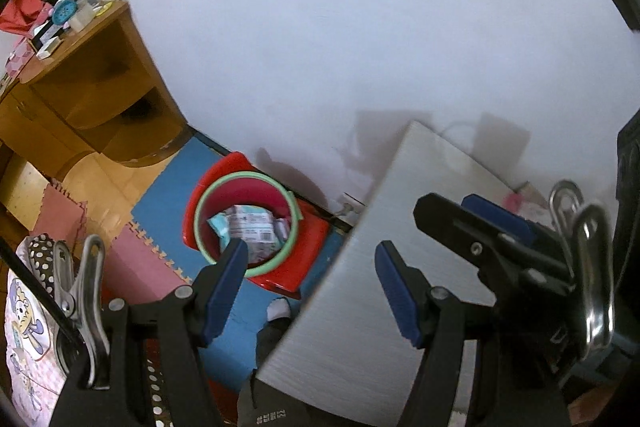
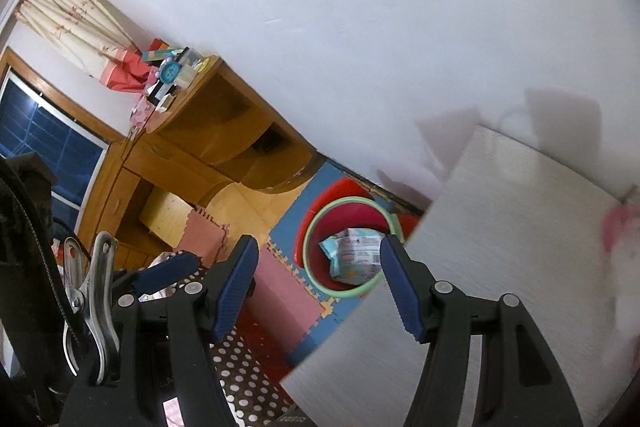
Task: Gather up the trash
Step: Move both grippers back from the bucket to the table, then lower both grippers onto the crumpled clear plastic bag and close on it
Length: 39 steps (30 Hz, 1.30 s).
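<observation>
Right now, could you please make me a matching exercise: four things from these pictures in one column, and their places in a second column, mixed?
Things:
1. wrappers
2. red bin
3. blue clock
4. pink item

Places:
A. on the wooden desk
B. on the grey table, by the wall
C. inside the bin
D. on the blue floor mat

Pairs: 1-C, 2-D, 3-A, 4-B

Glossy red plastic bin (image 1: 256, 195) with matt green rim, crinkled shiny wrappers (image 1: 250, 227), brushed grey desk (image 1: 400, 227), varnished wooden cabinet (image 1: 92, 75), matt foam floor mats (image 1: 172, 183).
</observation>
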Tool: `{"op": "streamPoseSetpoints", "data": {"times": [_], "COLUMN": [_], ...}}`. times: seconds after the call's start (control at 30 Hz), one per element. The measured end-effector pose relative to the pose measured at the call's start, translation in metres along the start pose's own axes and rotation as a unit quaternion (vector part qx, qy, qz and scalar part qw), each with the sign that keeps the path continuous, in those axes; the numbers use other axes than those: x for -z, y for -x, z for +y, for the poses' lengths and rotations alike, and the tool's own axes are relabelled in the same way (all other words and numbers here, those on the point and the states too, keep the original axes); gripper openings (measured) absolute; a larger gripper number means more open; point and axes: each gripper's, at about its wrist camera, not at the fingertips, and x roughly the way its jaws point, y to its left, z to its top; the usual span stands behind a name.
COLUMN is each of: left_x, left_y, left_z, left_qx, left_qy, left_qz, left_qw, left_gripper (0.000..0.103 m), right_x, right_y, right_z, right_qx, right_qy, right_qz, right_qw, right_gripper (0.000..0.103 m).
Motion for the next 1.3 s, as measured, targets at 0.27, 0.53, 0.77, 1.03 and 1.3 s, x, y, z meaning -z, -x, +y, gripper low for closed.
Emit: {"op": "streamPoseSetpoints", "data": {"times": [0.27, 0.53, 0.77, 1.03, 1.3], "left_x": [0.025, 0.046, 0.052, 0.053, 0.045], "left_y": [0.001, -0.009, -0.025, -0.041, -0.061], "left_z": [-0.058, -0.120, -0.164, -0.201, -0.227], "left_qx": [0.012, 0.034, 0.043, 0.064, 0.077], "left_qy": [-0.025, -0.064, -0.099, -0.123, -0.132], "left_qz": [0.000, 0.005, 0.006, 0.017, 0.030], "left_qw": [0.9996, 0.9973, 0.9941, 0.9902, 0.9878], "left_gripper": [0.070, 0.070, 0.070, 0.070, 0.070], "right_x": [0.021, 0.045, 0.060, 0.065, 0.061], "right_y": [0.043, 0.081, 0.107, 0.123, 0.128], "right_z": [-0.040, -0.094, -0.135, -0.173, -0.203], "right_qx": [0.010, 0.033, 0.058, 0.083, 0.102], "right_qy": [-0.006, -0.032, -0.060, -0.083, -0.104], "right_qz": [-0.015, -0.027, -0.041, -0.052, -0.057], "right_qw": [1.000, 0.999, 0.996, 0.992, 0.988], "right_gripper": [0.065, 0.065, 0.065, 0.065, 0.065]}}
